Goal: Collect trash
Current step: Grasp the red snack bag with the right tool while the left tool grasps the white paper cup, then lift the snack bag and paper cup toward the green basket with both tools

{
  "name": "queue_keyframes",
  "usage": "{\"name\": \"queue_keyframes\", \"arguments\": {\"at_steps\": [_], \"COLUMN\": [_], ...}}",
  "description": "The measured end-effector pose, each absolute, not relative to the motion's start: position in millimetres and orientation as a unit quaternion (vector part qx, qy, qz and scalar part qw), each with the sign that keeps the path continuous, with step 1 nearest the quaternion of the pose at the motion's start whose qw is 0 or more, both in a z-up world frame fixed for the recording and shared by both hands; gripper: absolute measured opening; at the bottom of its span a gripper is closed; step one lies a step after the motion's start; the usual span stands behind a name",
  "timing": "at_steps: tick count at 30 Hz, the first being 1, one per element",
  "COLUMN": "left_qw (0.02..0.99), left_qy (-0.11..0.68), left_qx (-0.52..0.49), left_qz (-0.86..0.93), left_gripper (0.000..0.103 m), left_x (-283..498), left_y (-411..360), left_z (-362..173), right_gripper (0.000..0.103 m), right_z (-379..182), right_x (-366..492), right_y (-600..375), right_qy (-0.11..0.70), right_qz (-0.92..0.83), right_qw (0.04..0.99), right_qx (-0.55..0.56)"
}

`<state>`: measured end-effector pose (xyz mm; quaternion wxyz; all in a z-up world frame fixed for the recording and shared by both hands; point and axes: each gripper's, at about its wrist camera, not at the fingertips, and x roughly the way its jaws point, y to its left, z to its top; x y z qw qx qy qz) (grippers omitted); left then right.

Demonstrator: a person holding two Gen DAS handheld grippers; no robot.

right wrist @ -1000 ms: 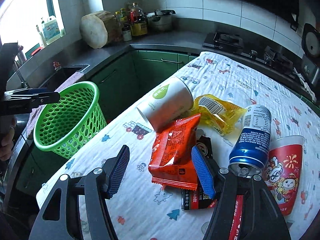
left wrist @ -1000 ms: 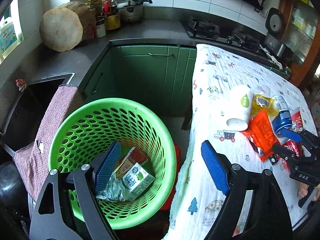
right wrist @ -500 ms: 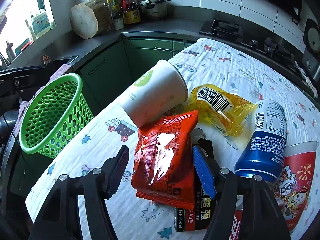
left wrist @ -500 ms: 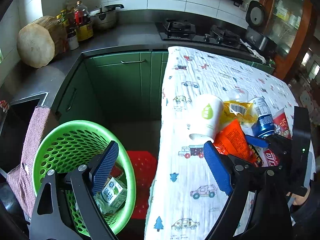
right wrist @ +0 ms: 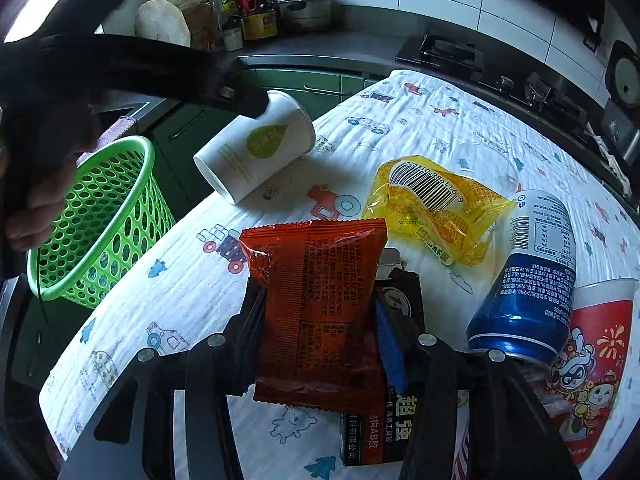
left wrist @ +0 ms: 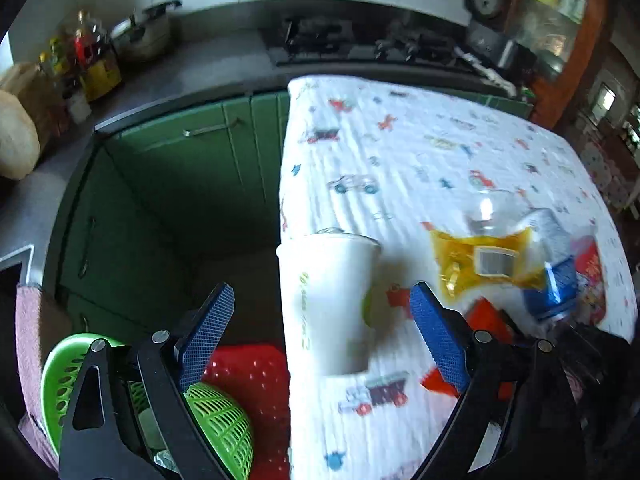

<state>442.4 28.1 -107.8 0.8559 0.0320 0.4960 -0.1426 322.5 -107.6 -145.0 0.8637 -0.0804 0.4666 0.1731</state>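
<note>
A white paper cup [left wrist: 328, 300] lies on its side at the table's left edge, also in the right wrist view [right wrist: 256, 152]. My left gripper [left wrist: 320, 328] is open, its pads on either side of the cup without touching. My right gripper [right wrist: 320, 320] is shut on the orange snack packet [right wrist: 316, 292], its blue pads pressing both sides. A yellow wrapper [right wrist: 432, 204], a blue can [right wrist: 528, 276], a red cup [right wrist: 596, 360] and a black box [right wrist: 380, 432] lie on the cloth. The green basket [right wrist: 100, 216] stands left of the table, also in the left wrist view [left wrist: 216, 432].
A red stool [left wrist: 248, 392] stands below the table beside the basket. Green cabinets [left wrist: 192, 168], the grey counter with bottles [right wrist: 248, 12], a pot and a wooden block [right wrist: 168, 20] lie behind. A stove [right wrist: 448, 52] sits past the table's far end. A clear plastic cup [right wrist: 484, 164] lies behind the wrapper.
My left gripper has swung from above the basket to the white cup. My right gripper has moved forward and closed on the orange packet.
</note>
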Motion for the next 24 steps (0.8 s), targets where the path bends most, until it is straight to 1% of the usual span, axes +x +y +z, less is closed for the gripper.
{"name": "queue_keyframes", "arguments": {"at_steps": [2,4,5,6,7,8,9,15,24], "left_qw": [0.844,0.842,0.844,0.846,0.847,0.847,0.847,0.856,0.869], "left_qy": [0.516,0.511,0.507,0.504,0.501,0.501,0.502,0.489,0.464], "left_qx": [-0.002,-0.025,-0.019,-0.003,0.014,0.027,0.036,0.056,0.072], "left_qz": [-0.150,-0.172,-0.175,-0.173,-0.174,-0.174,-0.173,-0.158,-0.155], "left_gripper": [0.087,0.087,0.087,0.084,0.078,0.074,0.067,0.064,0.062], "left_x": [459,458,455,453,450,449,448,441,408], "left_y": [32,30,25,19,13,9,6,5,1], "left_z": [-126,-130,-130,-130,-130,-131,-131,-123,-103], "right_gripper": [0.048,0.047,0.047,0.045,0.044,0.042,0.041,0.034,0.031], "right_z": [-145,-145,-145,-145,-144,-144,-142,-138,-130], "right_x": [320,316,315,314,313,312,311,305,291], "right_y": [-108,-107,-107,-107,-106,-106,-105,-105,-109], "right_qy": [0.466,0.465,0.465,0.465,0.464,0.463,0.463,0.459,0.451], "right_qz": [0.172,0.171,0.171,0.172,0.173,0.175,0.176,0.181,0.188], "right_qw": [0.864,0.865,0.865,0.865,0.865,0.865,0.865,0.866,0.870], "right_qx": [-0.080,-0.079,-0.078,-0.078,-0.079,-0.081,-0.082,-0.080,-0.071]}}
